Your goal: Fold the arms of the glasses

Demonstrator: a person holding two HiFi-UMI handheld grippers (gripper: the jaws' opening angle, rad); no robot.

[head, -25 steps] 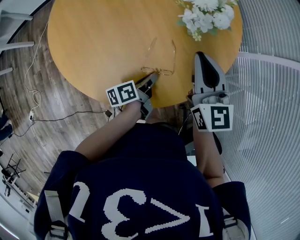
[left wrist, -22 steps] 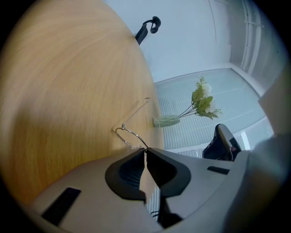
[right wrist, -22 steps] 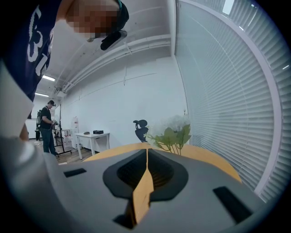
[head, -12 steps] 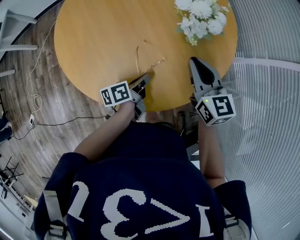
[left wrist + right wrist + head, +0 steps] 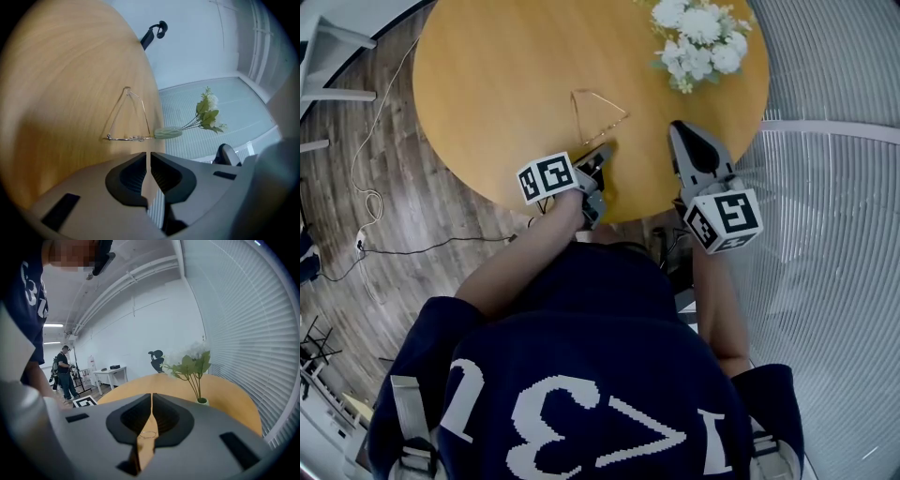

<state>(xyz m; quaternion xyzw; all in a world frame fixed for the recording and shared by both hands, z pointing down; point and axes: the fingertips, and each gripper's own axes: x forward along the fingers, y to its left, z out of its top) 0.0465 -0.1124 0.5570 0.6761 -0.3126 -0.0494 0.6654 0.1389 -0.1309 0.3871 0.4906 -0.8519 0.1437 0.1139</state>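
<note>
the glasses [image 5: 129,138] lie on the round table [image 5: 487,84] just ahead of my left fingertips, not touching them. the front bar is nearest the fingers, and the two thin arms run away from it and meet at their far ends, so the whole thing makes a triangle. i read that as arms swung inward but not yet flat against the front, so the folding looks partly done. my left gripper [image 5: 148,159] has its fingers pressed together with nothing between them. i judge the closed tip is meant for nudging an arm rather than pinching it. my right gripper [image 5: 151,401] is closed and empty too, well off to the right of the glasses near the table edge, perhaps ready to brace the frame. beyond the right fingers stands a small vase of flowers [image 5: 698,37], clear of the work.
</note>
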